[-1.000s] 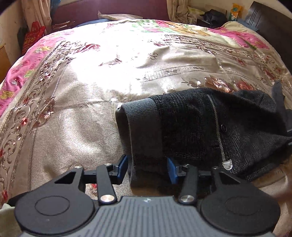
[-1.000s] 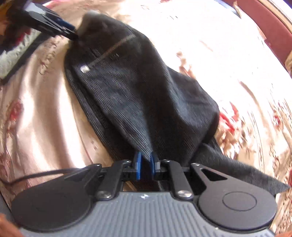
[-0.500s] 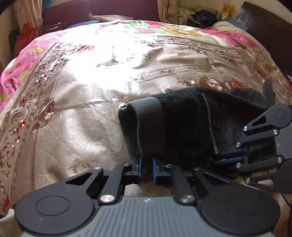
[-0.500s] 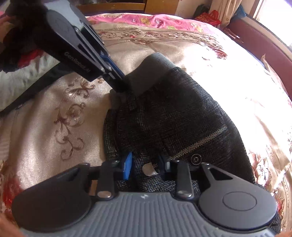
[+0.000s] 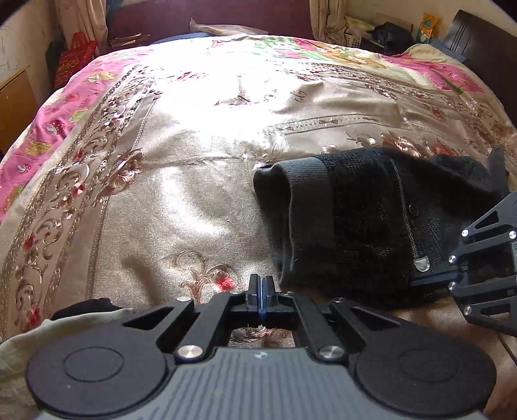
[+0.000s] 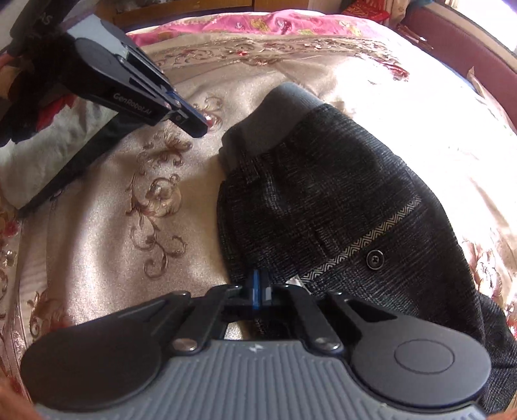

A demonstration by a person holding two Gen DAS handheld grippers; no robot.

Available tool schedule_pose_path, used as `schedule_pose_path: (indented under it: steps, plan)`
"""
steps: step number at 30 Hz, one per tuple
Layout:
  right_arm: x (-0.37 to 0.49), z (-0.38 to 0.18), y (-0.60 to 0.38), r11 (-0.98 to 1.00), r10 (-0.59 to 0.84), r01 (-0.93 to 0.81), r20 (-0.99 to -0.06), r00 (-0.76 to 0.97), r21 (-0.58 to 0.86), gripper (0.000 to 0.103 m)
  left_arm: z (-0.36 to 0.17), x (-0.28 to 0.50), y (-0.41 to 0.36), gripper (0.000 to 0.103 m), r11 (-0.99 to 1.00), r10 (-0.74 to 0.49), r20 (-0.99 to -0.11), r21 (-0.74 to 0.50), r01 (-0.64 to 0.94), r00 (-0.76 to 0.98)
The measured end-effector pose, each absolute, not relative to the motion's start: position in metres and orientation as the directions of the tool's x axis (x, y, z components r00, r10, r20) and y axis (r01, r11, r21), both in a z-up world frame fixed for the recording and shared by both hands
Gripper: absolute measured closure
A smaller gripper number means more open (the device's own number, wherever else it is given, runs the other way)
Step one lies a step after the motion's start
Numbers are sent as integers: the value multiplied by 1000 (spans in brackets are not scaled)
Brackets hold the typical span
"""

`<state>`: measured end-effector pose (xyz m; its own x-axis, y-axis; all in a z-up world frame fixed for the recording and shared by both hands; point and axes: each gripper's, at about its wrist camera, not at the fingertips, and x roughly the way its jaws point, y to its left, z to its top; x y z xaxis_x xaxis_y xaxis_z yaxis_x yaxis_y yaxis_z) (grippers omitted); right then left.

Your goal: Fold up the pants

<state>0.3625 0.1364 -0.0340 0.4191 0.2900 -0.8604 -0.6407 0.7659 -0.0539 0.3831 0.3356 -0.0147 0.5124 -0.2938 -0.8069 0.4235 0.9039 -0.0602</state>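
Dark pants (image 5: 371,219) beside bare bedspread (image 5: 181,200)

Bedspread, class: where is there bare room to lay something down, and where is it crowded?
The bedspread lies bare left of and beyond the folded pants. The near right is crowded: the pants and right tool sit together there.

Ahead of my left tongs I see a wide bedspread (image 5: 194,181), beige satin with gold and red flower scrolls and a pink border on its left side. Past its far edge stands a dark red headboard (image 5: 206,16). Far left, a red bag (image 5: 72,56) hangs by a curtain (image 5: 82,19). Far right sits a white basket (image 5: 350,34).
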Motion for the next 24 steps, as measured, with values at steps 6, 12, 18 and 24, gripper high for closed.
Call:
schedule_pose_path:
  steps: [6, 12, 18, 24]
  plan:
    - [349, 11, 64, 872, 237, -487, -835, 497, -42, 98, 26, 369, 290, 85, 861, -367, -771, -69, 504, 521]
    - [333, 35, -76, 962, 16, -244, -865, 502, -124, 86, 43, 356, 177, 84, 756, -522, -717, -138, 640, 462]
    - [328, 24, -258, 986, -165, 69, -873, 458, -150, 74, 21, 335, 19, 78, 661, -602, -713, -194, 725, 359]
    - [347, 5, -404, 958, -151, 287, -860, 487, -6, 61, -4, 311, -108, 73, 639, -590, -736, -175, 749, 331]
